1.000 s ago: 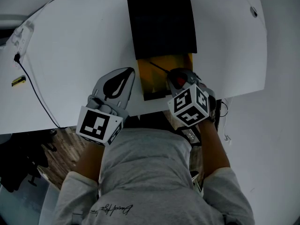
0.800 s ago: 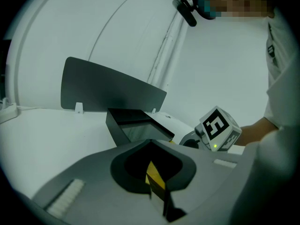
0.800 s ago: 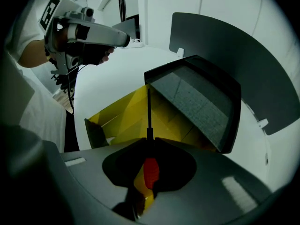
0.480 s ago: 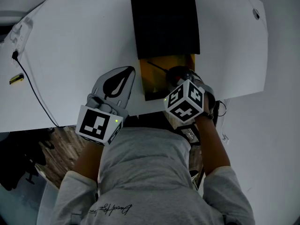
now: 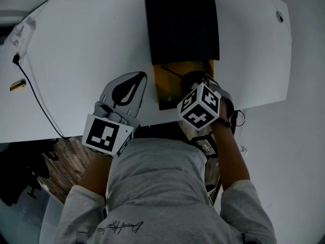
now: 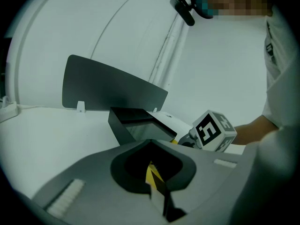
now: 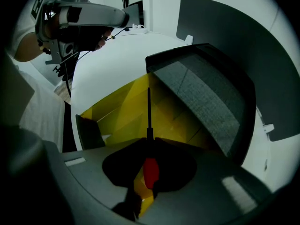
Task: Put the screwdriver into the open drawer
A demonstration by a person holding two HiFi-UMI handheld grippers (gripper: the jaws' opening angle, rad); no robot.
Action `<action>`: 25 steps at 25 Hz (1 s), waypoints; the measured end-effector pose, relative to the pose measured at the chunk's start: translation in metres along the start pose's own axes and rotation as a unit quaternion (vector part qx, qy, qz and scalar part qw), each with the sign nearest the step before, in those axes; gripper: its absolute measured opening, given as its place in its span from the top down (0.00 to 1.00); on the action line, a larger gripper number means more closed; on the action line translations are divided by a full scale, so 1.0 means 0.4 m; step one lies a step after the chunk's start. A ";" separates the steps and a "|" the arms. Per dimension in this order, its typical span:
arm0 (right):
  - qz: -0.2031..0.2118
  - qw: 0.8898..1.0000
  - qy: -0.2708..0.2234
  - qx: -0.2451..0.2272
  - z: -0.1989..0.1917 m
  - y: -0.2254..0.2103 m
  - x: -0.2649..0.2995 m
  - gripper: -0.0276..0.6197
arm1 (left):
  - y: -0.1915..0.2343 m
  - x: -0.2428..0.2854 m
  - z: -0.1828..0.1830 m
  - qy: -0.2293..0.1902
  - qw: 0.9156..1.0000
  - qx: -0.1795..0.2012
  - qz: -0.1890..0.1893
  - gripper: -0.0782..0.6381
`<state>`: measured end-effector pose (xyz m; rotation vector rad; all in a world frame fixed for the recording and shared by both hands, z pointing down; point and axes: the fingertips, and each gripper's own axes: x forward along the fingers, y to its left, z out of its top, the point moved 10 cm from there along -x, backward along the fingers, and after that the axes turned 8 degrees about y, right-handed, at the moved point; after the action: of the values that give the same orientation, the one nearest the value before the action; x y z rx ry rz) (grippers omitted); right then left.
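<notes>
The screwdriver has a red handle [image 7: 150, 171] and a thin black shaft [image 7: 149, 110]. My right gripper [image 7: 149, 142] is shut on it, with the shaft pointing forward over the open yellow drawer [image 7: 123, 110]. In the head view the right gripper [image 5: 191, 81] hangs over the drawer [image 5: 171, 85], which sticks out from under a black box [image 5: 181, 22] at the table's front edge. The shaft [image 5: 170, 71] lies slanted above the drawer's floor. My left gripper [image 5: 138, 78] rests shut on the white table [image 5: 81, 50], left of the drawer and holding nothing. In the left gripper view its jaws [image 6: 151, 143] meet.
A black cable [image 5: 34, 91] runs across the table's left part, near a small yellow-black object [image 5: 19, 86]. A dark upright panel [image 6: 112, 89] stands behind the box. The person's body is close against the table's front edge, with wooden floor [image 5: 66, 156] below.
The right gripper has edged a little forward over the drawer and its marker cube has turned slightly. The left gripper has not moved.
</notes>
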<state>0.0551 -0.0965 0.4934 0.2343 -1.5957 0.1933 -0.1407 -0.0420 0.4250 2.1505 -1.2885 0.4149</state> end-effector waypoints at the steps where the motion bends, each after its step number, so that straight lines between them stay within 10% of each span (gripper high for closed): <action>1: 0.001 1.000 0.002 0.000 0.001 -0.001 0.001 0.84 | 0.001 0.000 0.000 0.001 1.000 0.000 0.000 0.89; 25: 0.014 0.999 0.028 -0.004 0.021 -0.009 0.026 0.84 | 0.018 0.000 -0.008 0.002 1.000 -0.005 0.000 0.89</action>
<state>0.0478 -0.1024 0.5035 0.1991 -1.5439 0.2133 -0.1469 -0.0426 0.4299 2.1405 -1.2870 0.4110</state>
